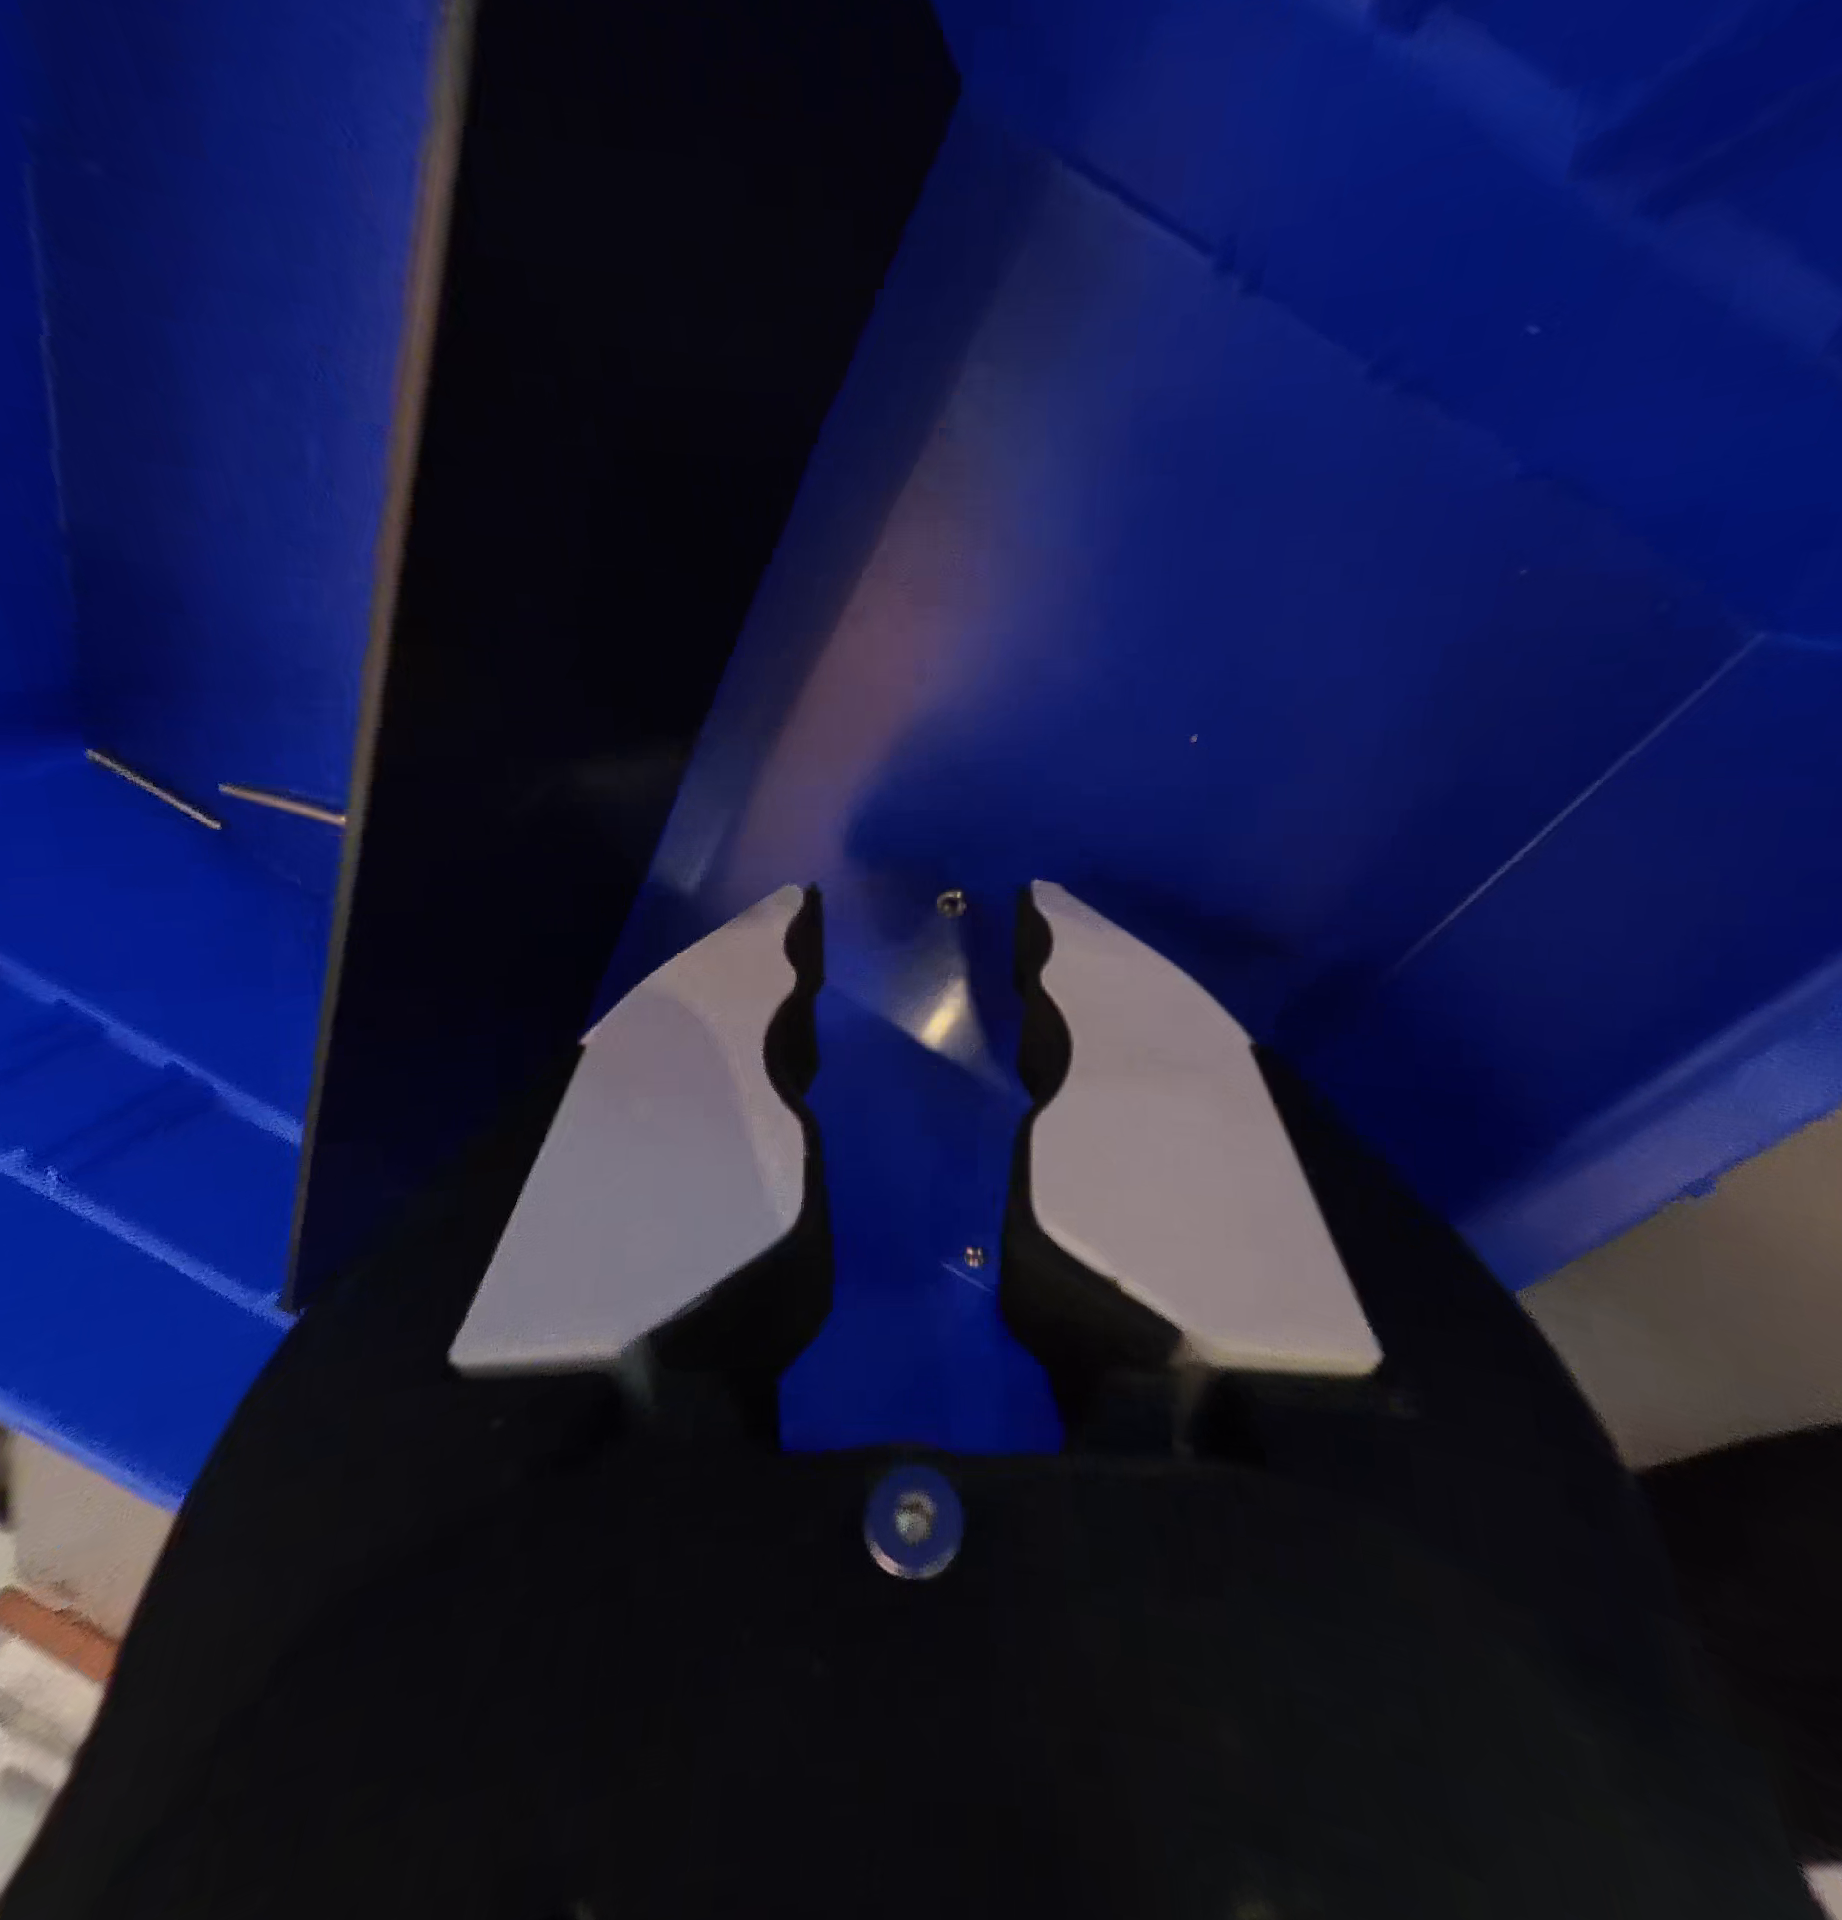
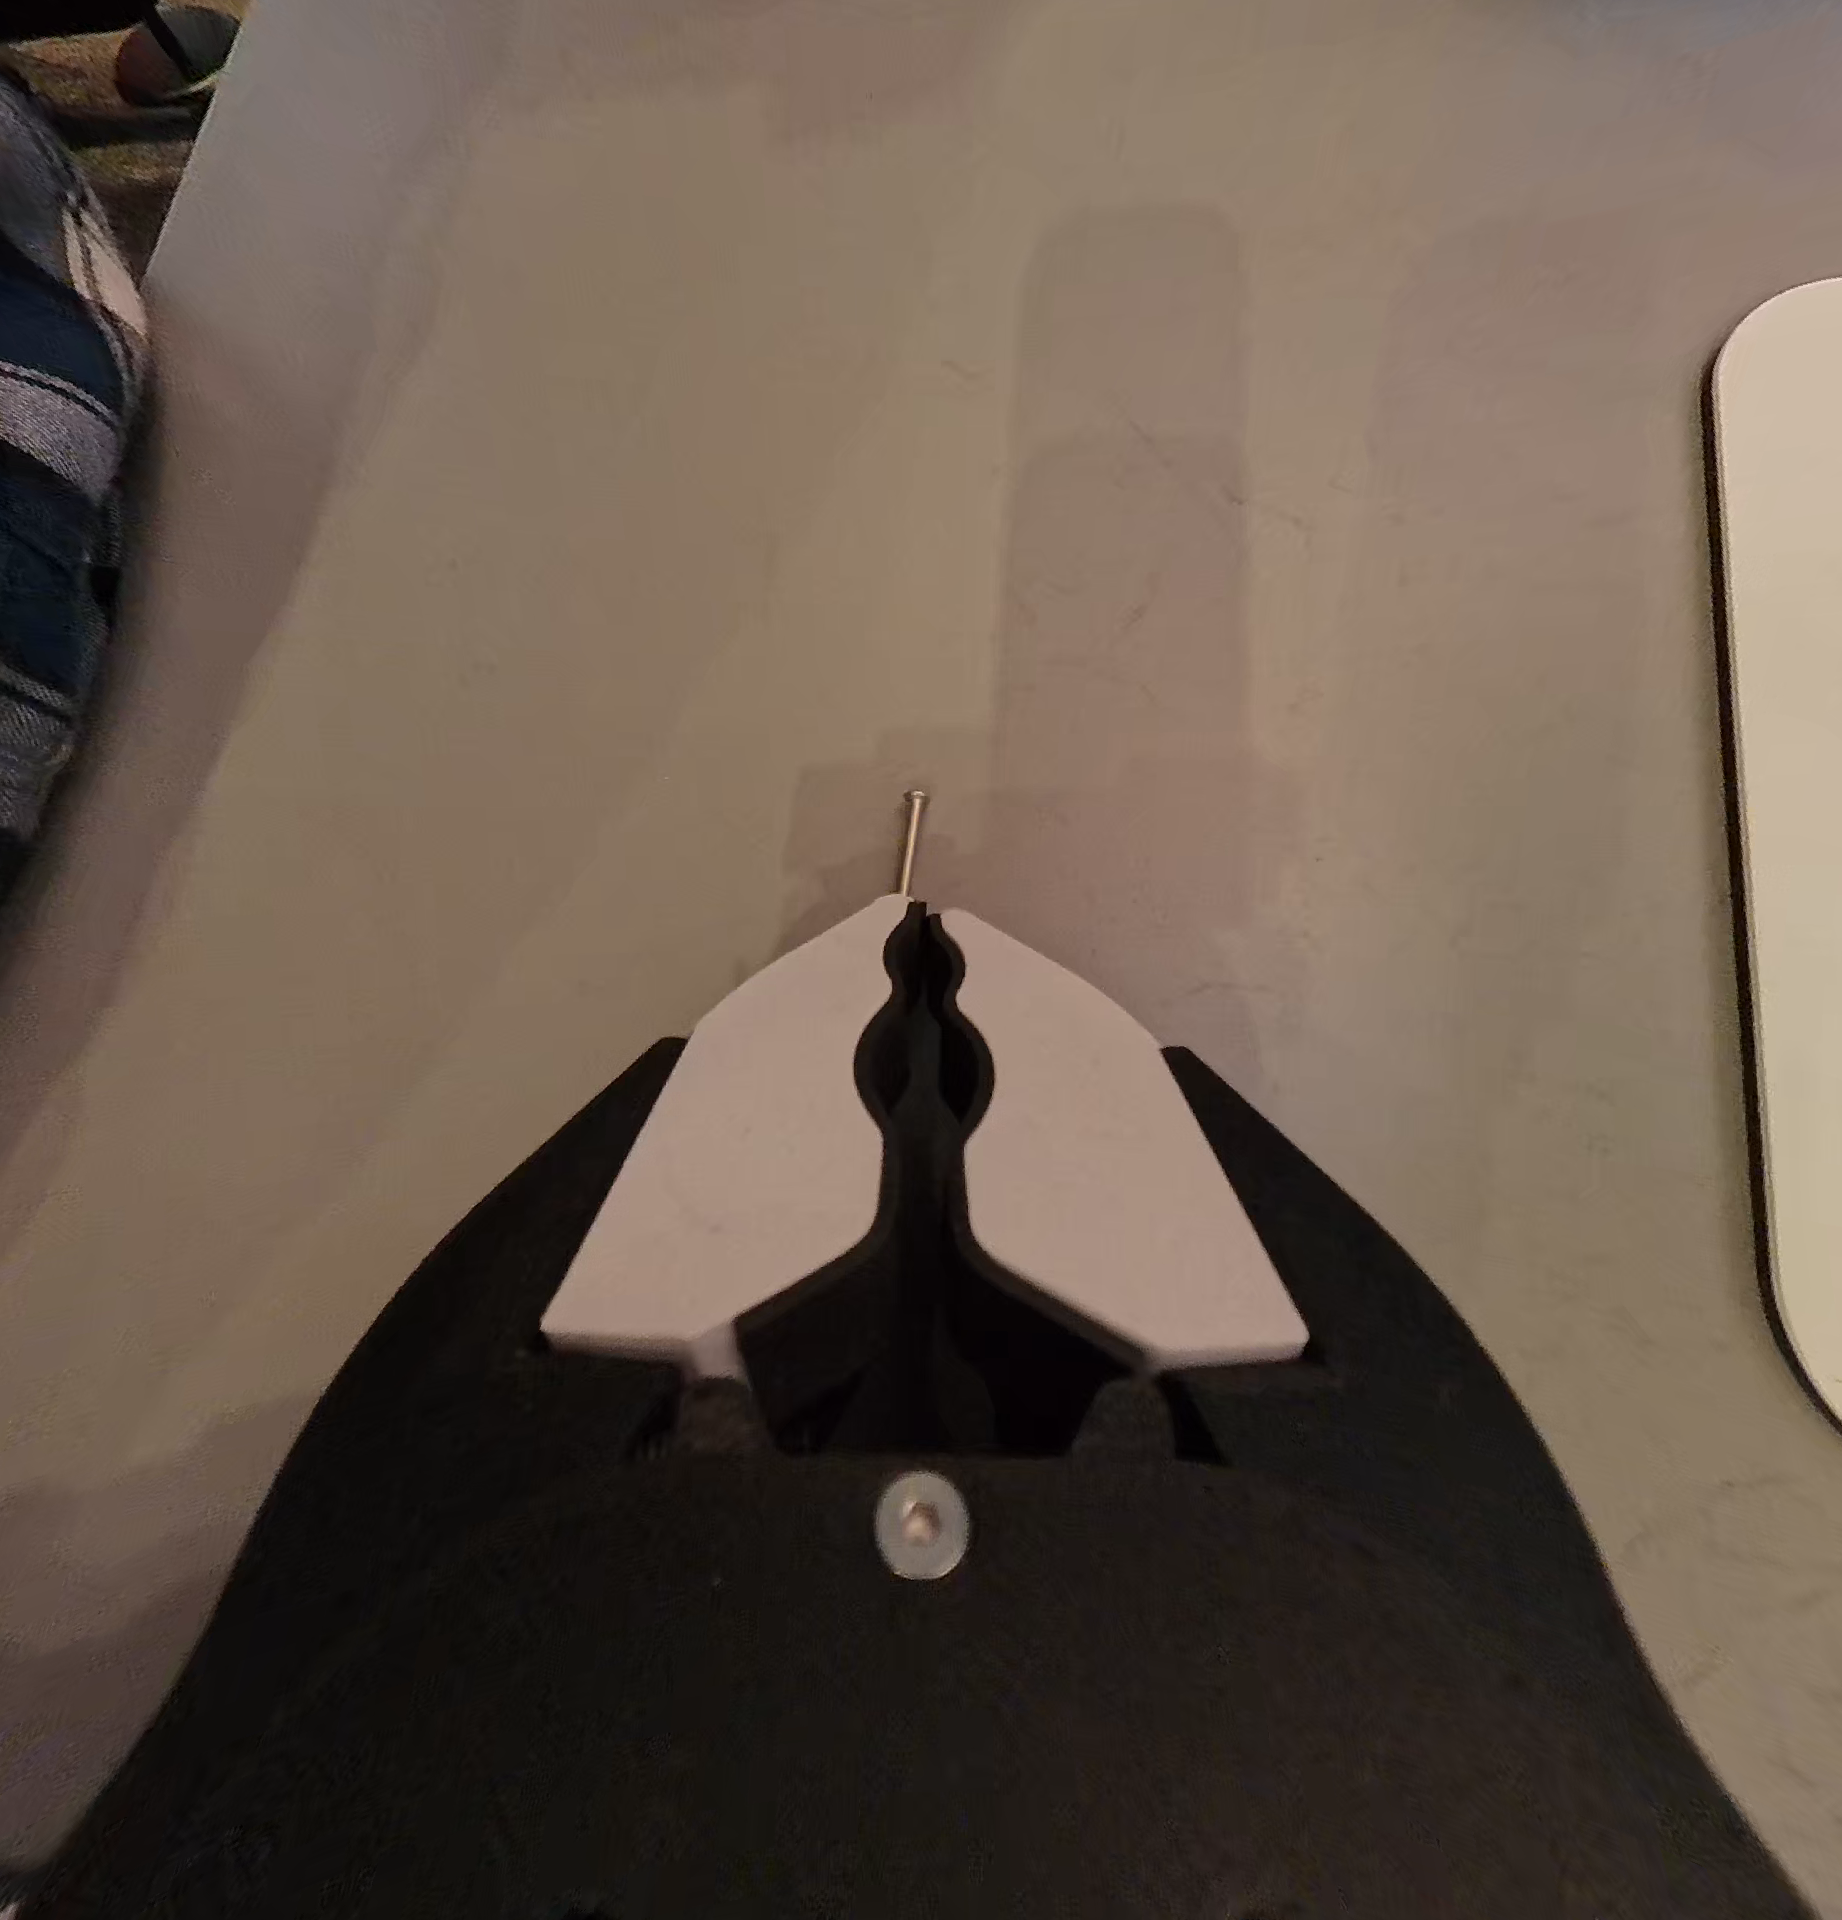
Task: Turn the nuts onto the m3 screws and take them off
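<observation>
- Silver metal first: a slim screw (image 2: 911,842) pokes out from the tips of the right gripper (image 2: 918,914), head away from the camera, the fingers (image 2: 792,1122) closed tight on its hidden end. Gripping one end leaves most of the shaft clear.
- Beneath it is plain grey bench (image 2: 584,520); a white rounded board (image 2: 1810,779) lies well off to the right, striped cloth (image 2: 34,499) at the left edge.
- Over to the left gripper (image 1: 919,914): fingers (image 1: 668,1143) parted, nothing between them but blue plastic.
- A tiny screw (image 1: 951,904) lies on the floor of the blue bin (image 1: 1312,520) right between the tips, untouched; a second (image 1: 974,1257) sits nearer the palm.
- A black divider (image 1: 636,416) walls off the next compartment, where two thin pins (image 1: 221,800) lie, so the parts look sorted by kind.
</observation>
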Motion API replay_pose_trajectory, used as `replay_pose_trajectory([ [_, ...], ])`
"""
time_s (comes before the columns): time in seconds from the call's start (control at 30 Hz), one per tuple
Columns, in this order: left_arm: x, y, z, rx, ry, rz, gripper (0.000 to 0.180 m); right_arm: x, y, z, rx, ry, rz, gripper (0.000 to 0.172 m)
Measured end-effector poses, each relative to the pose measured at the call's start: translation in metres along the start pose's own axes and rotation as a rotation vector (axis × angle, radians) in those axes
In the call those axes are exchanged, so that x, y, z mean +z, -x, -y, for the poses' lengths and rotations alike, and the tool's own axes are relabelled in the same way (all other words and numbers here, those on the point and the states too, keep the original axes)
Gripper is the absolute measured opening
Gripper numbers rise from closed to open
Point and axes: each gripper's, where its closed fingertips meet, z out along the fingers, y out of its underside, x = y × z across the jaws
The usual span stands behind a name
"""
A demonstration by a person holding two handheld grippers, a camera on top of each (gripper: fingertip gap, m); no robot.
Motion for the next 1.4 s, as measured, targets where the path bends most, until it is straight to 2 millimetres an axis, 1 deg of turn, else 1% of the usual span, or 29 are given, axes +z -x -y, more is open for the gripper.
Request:
replay_pose_trajectory([
  [0.07,-0.004,0.003,-0.004,-0.051,0.0,-0.042,0.043,0.0,0.0,0.0,0.0,0.0,0.0,0.0],
  [0.17,-0.008,0.006,-0.005,-0.1,-0.004,-0.105,0.042,0.0,0.0,0.0,0.002,-0.001,0.002,0.0],
  [0.3,-0.006,0.001,-0.007,-0.144,0.034,-0.194,0.035,0.0,0.0,0.0,0.002,-0.001,0.003,0.0],
  [0.4,0.0,-0.004,-0.004,-0.123,0.044,-0.214,0.024,0.0,0.0,0.0,0.001,0.0,0.003,0.0],
  [0.5,0.007,-0.012,-0.006,-0.107,0.088,-0.24,0.02,0.0,0.0,0.0,0.0,0.0,0.002,0.0],
  [0.53,0.006,-0.013,-0.002,-0.122,0.07,-0.252,0.017,0.0,0.0,0.0,0.0,0.0,0.002,0.0],
  [0.7,0.006,-0.014,-0.002,-0.16,0.091,-0.252,0.014,0.0,0.001,0.0,0.0,0.0,0.003,0.0],
  [0.83,0.006,-0.016,-0.003,-0.178,0.09,-0.27,0.005,0.0,0.001,0.0,-0.001,0.0,0.002,0.0],
  [0.93,0.006,-0.015,-0.002,-0.174,0.078,-0.275,0.005,0.0,0.001,0.0,-0.002,0.0,0.002,0.0],
  [0.97,0.005,-0.017,-0.002,-0.185,0.076,-0.287,0.008,0.0,0.001,0.0,-0.002,0.0,0.003,0.0],
  [1.0,0.003,-0.019,0.001,-0.204,0.062,-0.313,0.018,0.0,0.001,0.0,-0.001,0.0,0.004,0.0],
  [1.03,0.001,-0.019,0.003,-0.228,0.047,-0.327,0.02,0.0,0.001,0.0,0.0,0.0,0.005,0.0],
  [1.1,-0.003,-0.01,0.004,-0.255,0.026,-0.308,0.02,0.0,0.001,0.0,0.001,-0.001,0.006,0.0],
  [1.17,-0.006,-0.007,0.005,-0.28,0.011,-0.321,0.02,0.0,0.001,0.0,0.002,-0.001,0.007,0.0],
  [1.23,-0.004,-0.004,-0.002,-0.291,0.054,-0.311,0.018,0.0,0.001,0.0,0.003,-0.001,0.008,0.0],
  [1.4,0.003,-0.013,-0.004,-0.279,0.078,-0.341,0.016,0.0,0.001,0.0,0.002,-0.001,0.008,0.0],
])
